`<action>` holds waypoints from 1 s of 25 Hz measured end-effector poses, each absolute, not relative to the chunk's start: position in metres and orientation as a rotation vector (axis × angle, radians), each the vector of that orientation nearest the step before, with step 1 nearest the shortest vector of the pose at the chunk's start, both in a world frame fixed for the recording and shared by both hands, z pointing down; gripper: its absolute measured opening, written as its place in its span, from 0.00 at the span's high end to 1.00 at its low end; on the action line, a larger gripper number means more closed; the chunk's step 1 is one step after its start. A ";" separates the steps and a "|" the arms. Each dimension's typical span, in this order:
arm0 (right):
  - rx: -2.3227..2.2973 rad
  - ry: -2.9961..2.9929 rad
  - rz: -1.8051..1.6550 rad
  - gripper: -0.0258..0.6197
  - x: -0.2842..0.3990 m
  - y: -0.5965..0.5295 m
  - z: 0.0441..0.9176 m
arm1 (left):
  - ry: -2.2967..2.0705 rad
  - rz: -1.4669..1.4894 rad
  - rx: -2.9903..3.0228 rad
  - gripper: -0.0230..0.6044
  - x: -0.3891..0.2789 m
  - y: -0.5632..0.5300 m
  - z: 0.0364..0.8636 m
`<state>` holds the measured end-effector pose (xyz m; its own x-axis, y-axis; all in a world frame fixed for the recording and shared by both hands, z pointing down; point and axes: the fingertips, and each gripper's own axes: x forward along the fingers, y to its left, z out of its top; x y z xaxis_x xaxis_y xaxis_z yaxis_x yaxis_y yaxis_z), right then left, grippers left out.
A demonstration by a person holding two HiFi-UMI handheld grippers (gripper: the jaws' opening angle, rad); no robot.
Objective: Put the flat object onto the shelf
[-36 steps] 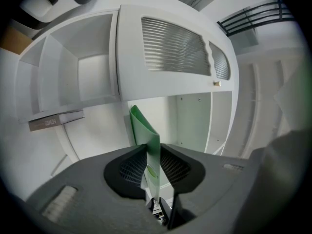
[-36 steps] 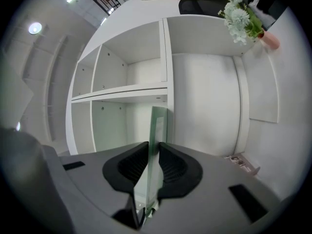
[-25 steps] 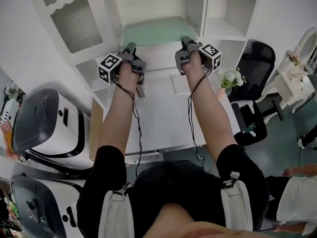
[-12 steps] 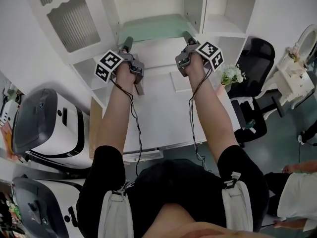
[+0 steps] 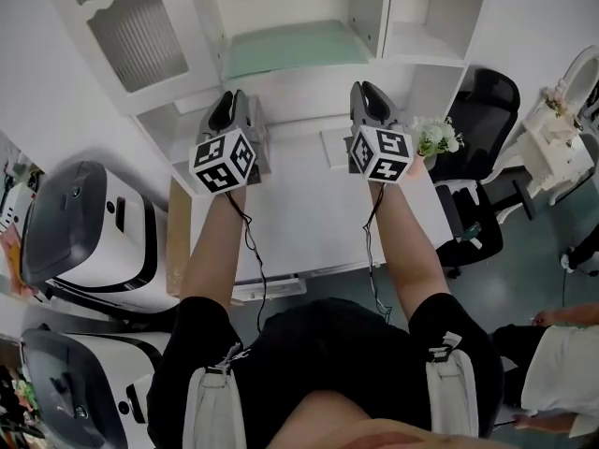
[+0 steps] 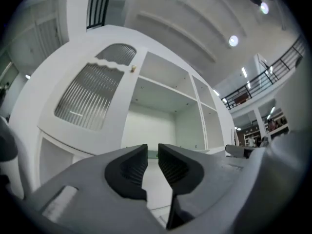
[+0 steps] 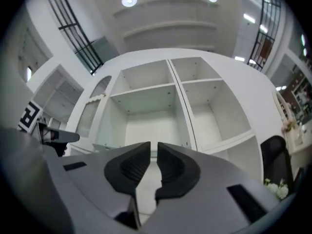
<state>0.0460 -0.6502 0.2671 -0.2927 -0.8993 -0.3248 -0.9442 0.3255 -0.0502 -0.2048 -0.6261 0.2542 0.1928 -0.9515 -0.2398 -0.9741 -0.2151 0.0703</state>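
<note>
The flat object is a pale green board (image 5: 295,47). It lies on the middle shelf of the white cabinet (image 5: 402,59), and neither gripper touches it. My left gripper (image 5: 227,110) and right gripper (image 5: 372,104) hang over the white desk, short of the shelf's front edge, with their jaws tipped up toward the cabinet. In the left gripper view the left gripper (image 6: 152,152) has closing jaws with a narrow gap and nothing between them. The right gripper (image 7: 153,150) looks the same in its own view: jaws closing, nothing between them.
The cabinet's ribbed-glass door (image 5: 131,26) stands open at the left. Below the grippers is the white desk (image 5: 299,213), with a small flower pot (image 5: 435,138) at its right edge. A black chair (image 5: 487,101) stands at the right, and grey-and-white machines (image 5: 75,232) at the left.
Both grippers have let go of the green board's front edge, drawn back toward me and tipped upward, so their marker cubes now face the head camera. The board stays on the shelf.
</note>
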 end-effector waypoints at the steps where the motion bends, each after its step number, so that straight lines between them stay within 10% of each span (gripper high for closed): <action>1: -1.666 2.305 0.268 0.92 0.042 -0.641 0.271 | 1.898 0.323 -2.314 0.88 -0.203 -0.617 0.256; 25: -1.636 2.439 0.271 0.96 0.008 -0.552 0.355 | 1.822 0.071 -2.438 0.94 -0.149 -0.541 0.353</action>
<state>0.0079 -0.5516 0.3546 -0.3717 -0.8914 -0.2593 -0.9266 0.3733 0.0448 -0.1492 -0.5412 0.3531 0.2843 -0.9540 -0.0956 -0.9585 -0.2806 -0.0498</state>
